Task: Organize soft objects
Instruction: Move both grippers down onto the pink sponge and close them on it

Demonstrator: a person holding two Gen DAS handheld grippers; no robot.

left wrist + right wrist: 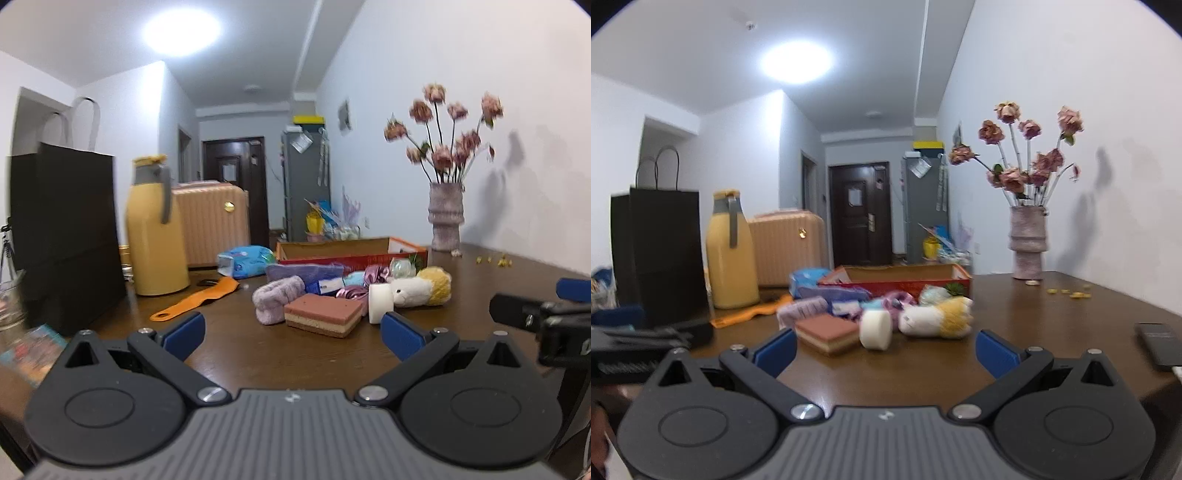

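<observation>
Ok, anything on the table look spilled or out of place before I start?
Yes: small yellow bits lie scattered on the brown wooden table beside the ribbed pinkish-grey vase, likely fallen from the dried flowers. The soft items sit jumbled outside the red cardboard box.

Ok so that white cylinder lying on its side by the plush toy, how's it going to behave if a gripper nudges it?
The white cylinder lies on its round side on the bare table, so it will probably roll. It looks like light foam, likely squashing under a grip. The plush toy beside it may stop it.
</observation>
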